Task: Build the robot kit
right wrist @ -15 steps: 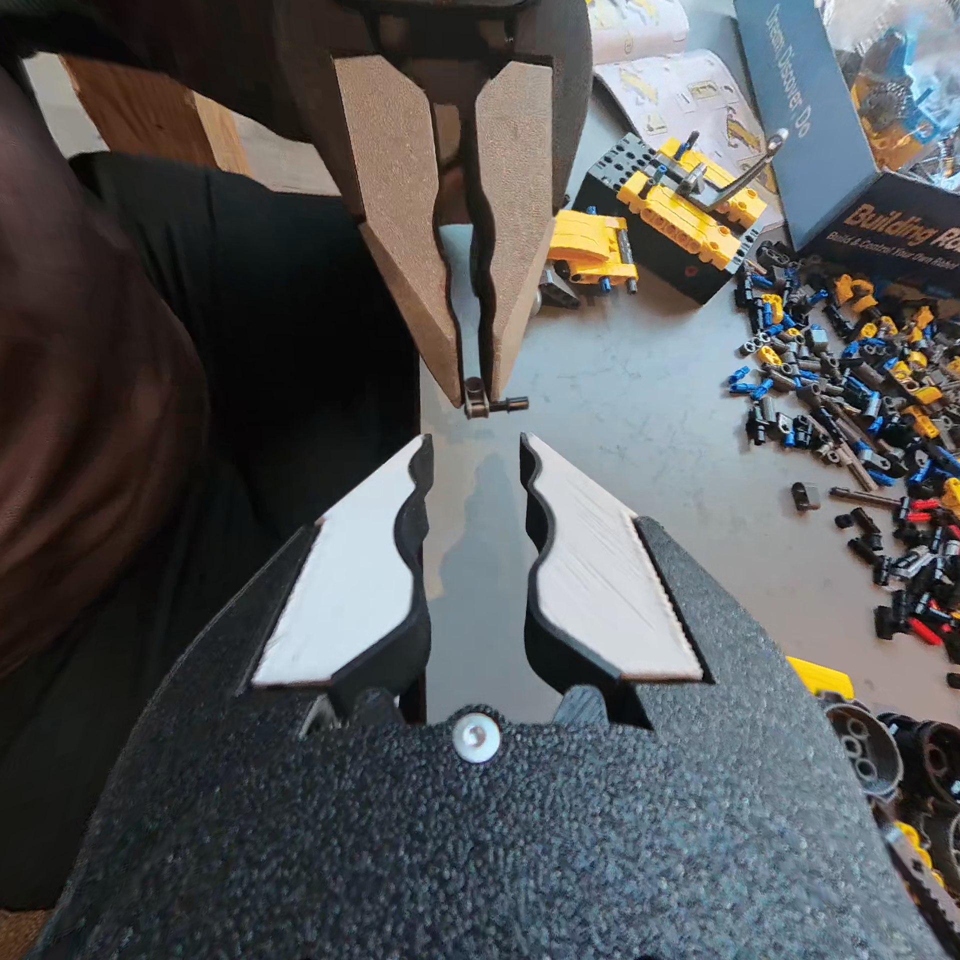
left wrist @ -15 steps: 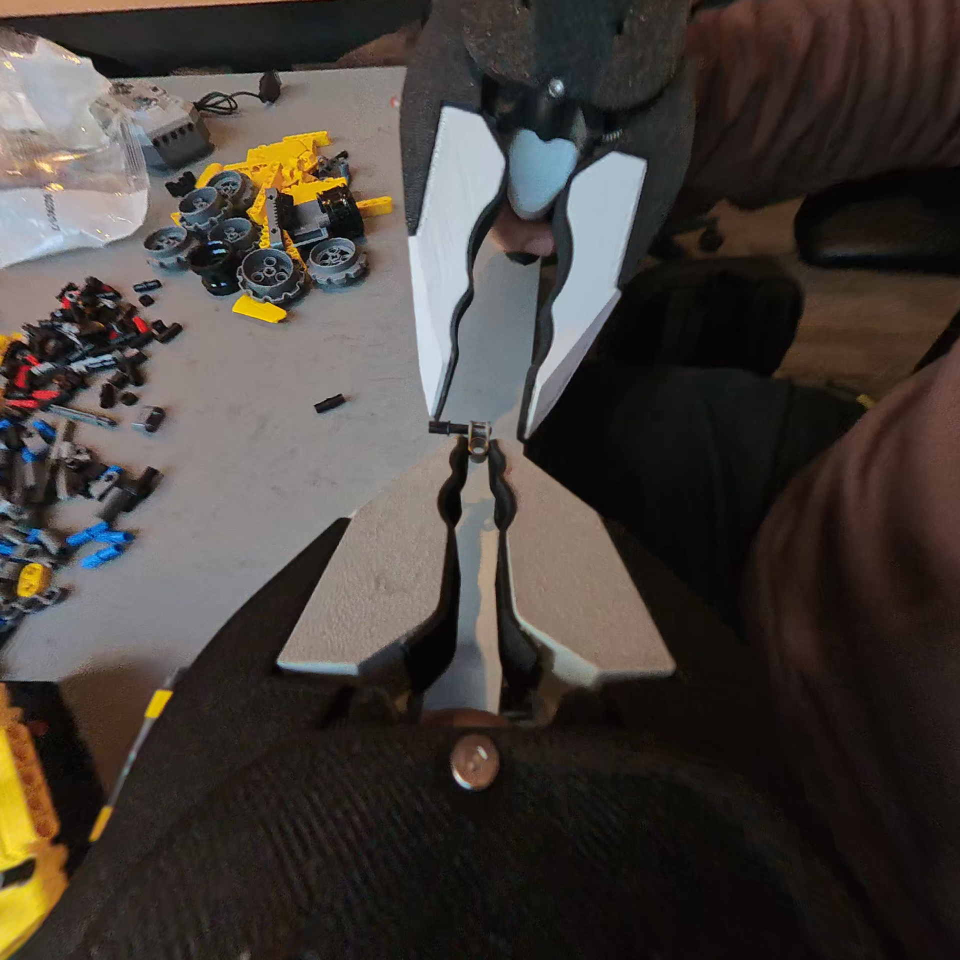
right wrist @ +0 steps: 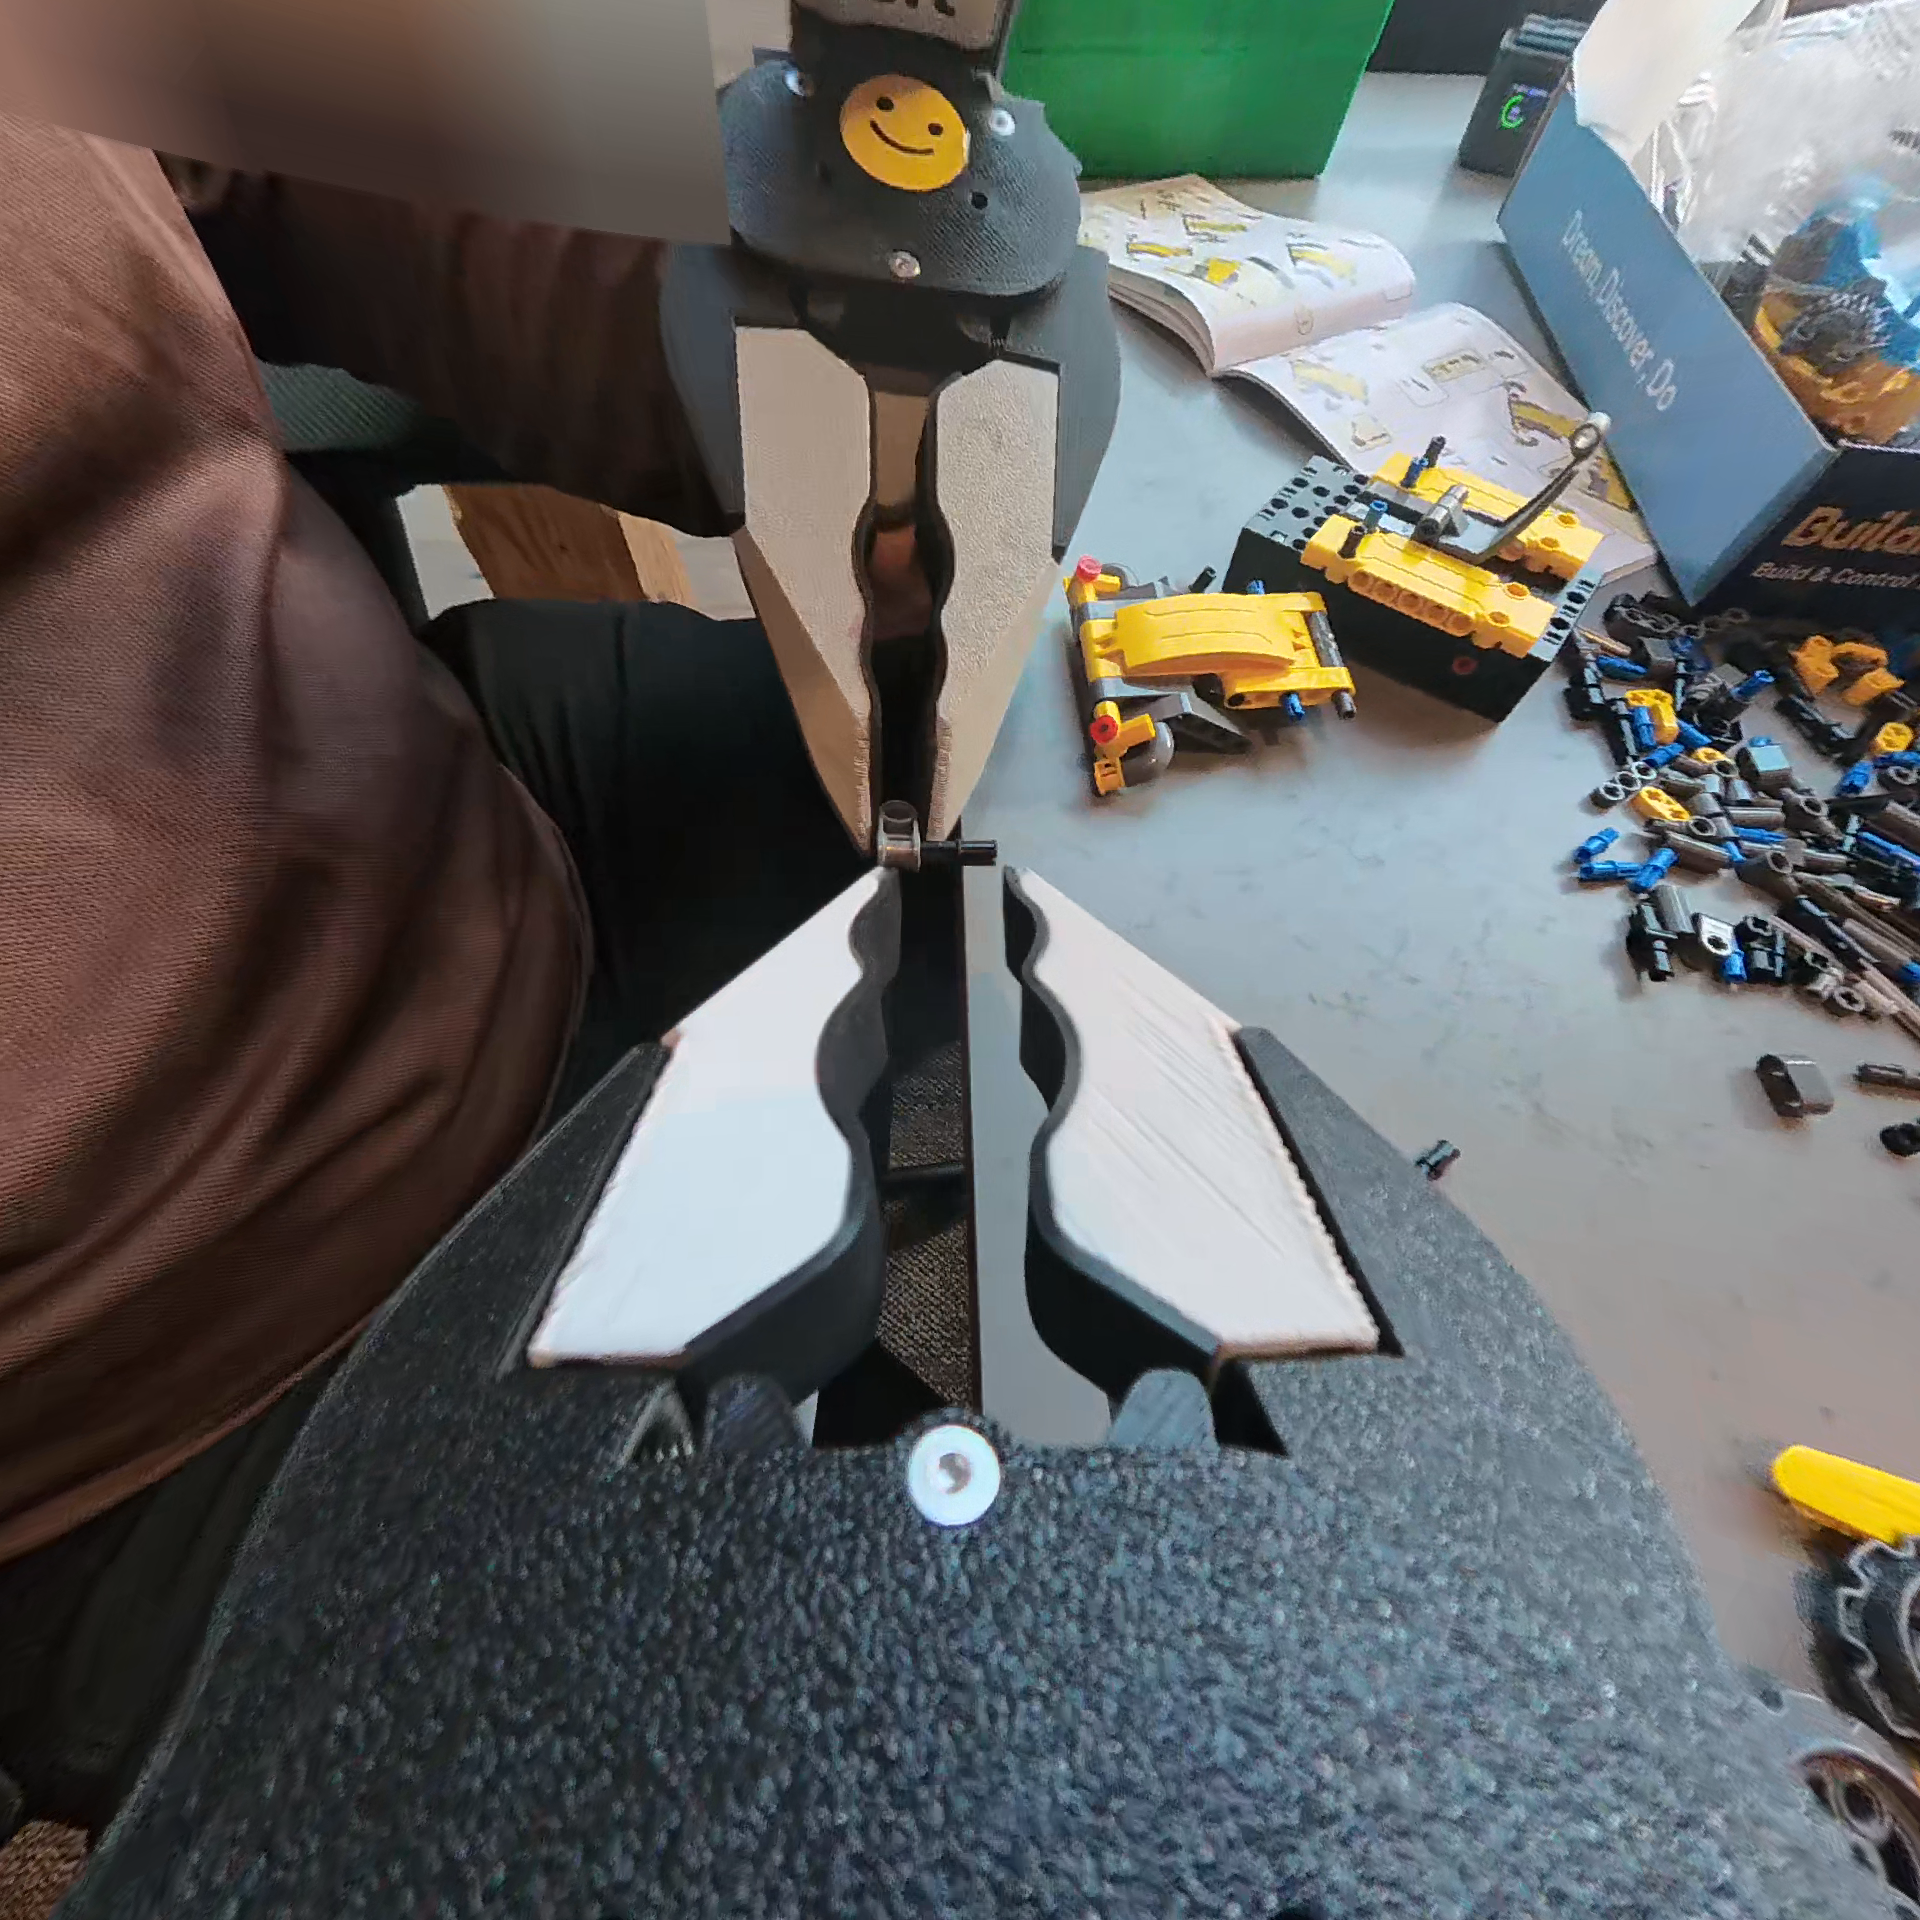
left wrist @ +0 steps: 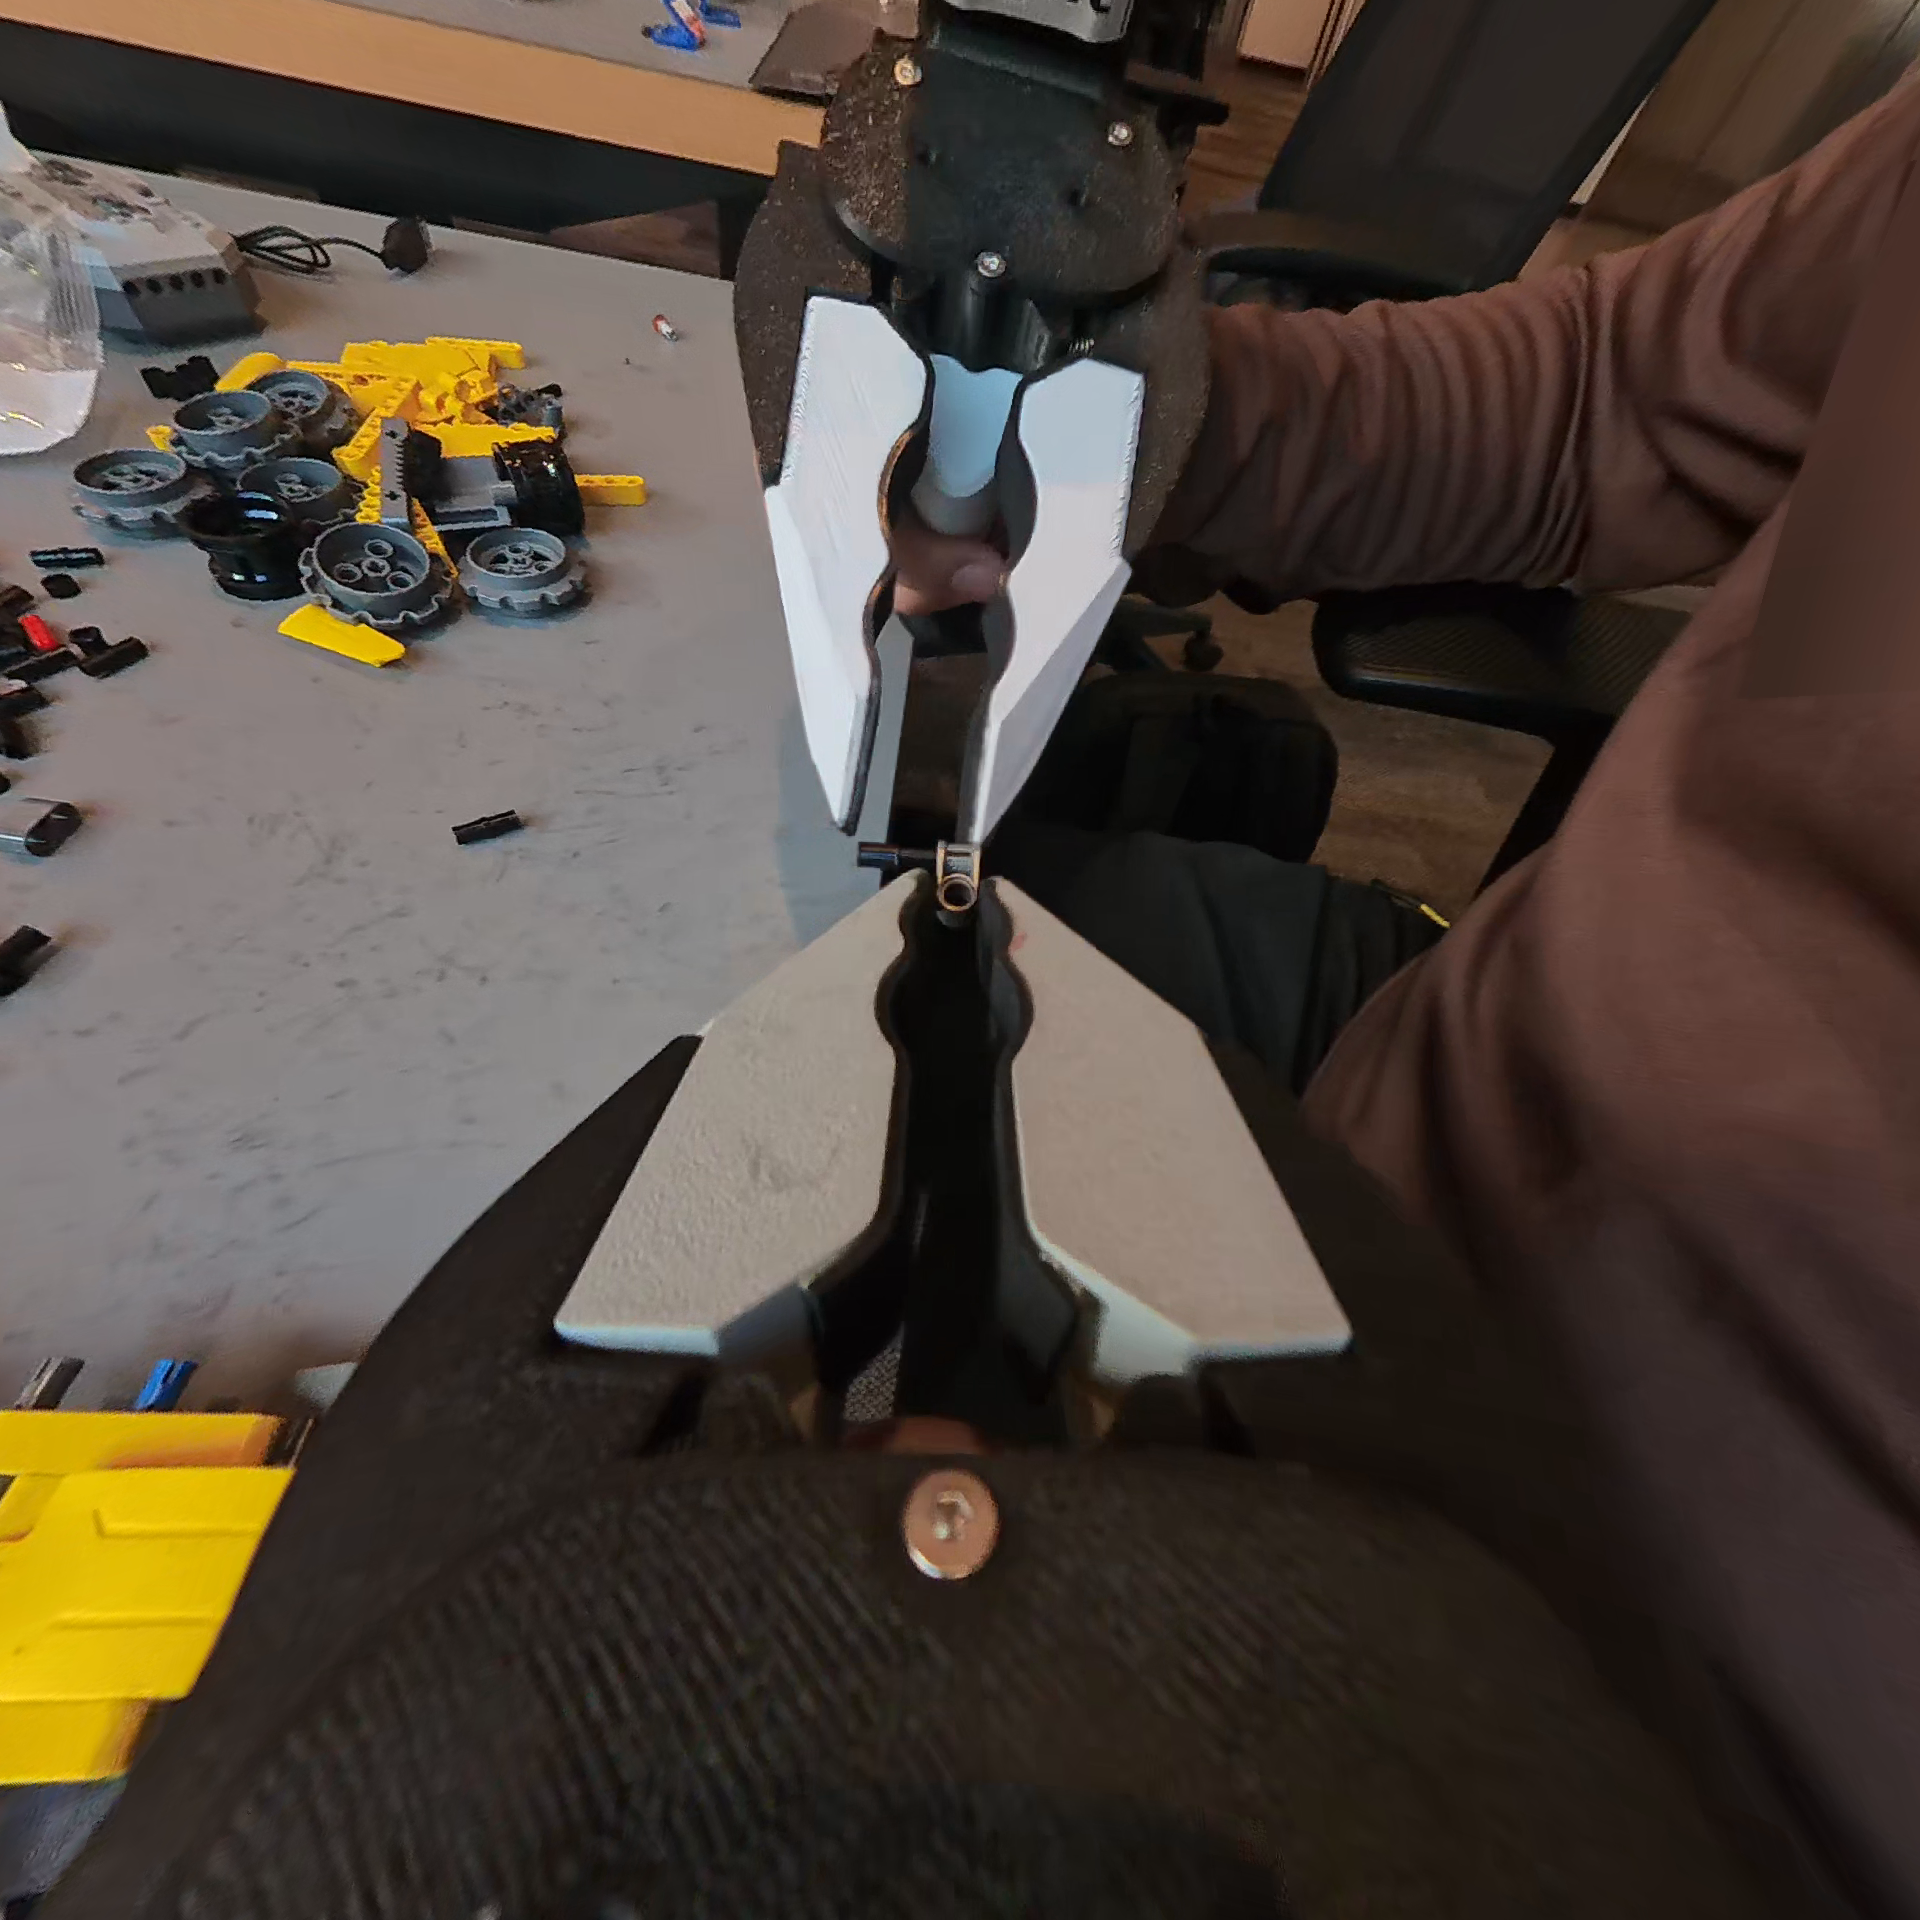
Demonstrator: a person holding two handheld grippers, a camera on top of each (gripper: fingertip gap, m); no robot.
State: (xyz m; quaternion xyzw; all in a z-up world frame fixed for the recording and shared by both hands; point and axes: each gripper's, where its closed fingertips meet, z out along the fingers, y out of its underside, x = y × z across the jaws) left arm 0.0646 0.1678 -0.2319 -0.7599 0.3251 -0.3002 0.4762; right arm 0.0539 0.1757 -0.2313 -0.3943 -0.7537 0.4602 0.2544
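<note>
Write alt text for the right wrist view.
The open right gripper faces the left gripper, which pinches a small grey connector with a black pin sticking out sideways. To the right, on a grey table, lie a yellow model part, an open booklet and scattered small pieces.

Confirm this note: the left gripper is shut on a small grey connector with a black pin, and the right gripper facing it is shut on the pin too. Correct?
Not quite. In the right wrist view the right gripper is open, its tips apart and just short of the black pin. The left gripper alone is shut on the small grey connector.
</note>
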